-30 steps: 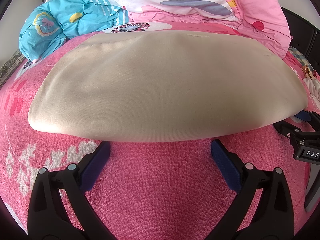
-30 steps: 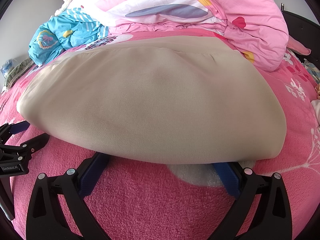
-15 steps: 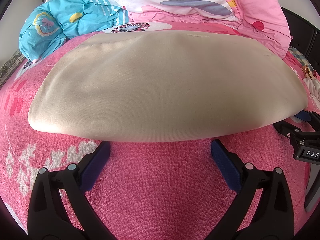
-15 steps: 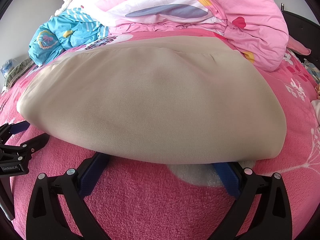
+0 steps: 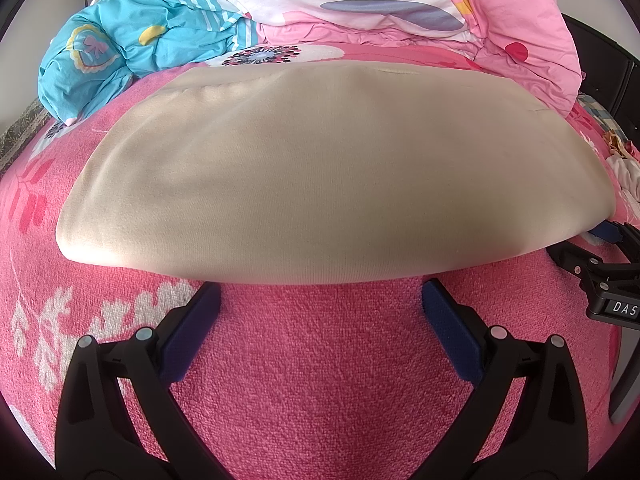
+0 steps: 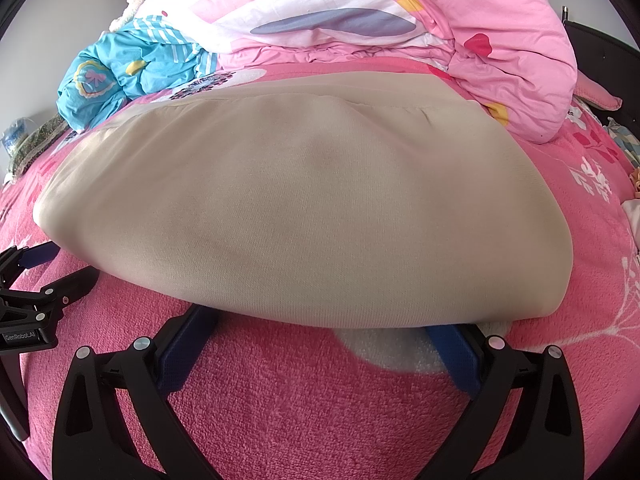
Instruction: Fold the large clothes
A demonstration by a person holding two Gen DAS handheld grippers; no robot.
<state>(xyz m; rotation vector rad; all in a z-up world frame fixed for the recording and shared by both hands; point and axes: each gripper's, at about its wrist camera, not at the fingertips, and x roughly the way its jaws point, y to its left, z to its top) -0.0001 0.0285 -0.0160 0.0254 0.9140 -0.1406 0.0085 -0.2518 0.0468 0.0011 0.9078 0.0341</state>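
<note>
Centrally, a beige folded garment (image 5: pixel 320 184) lies flat on a pink bedspread (image 5: pixel 320 360). Both the left gripper (image 5: pixel 320 300) and right gripper (image 6: pixel 320 322) gape wide, empty, tips tucked at its 6 o'clock edge. Probably soft, light and floppy; grip that near edge.

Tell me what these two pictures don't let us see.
- Both views: the folded beige knit garment hides its own layers, so its type is unclear.
- Left view: the right claw is cut off by the edge.
- Right view: the left claw likewise.
- Right view: the garment's hem covers the right claw's blue pads.
</note>
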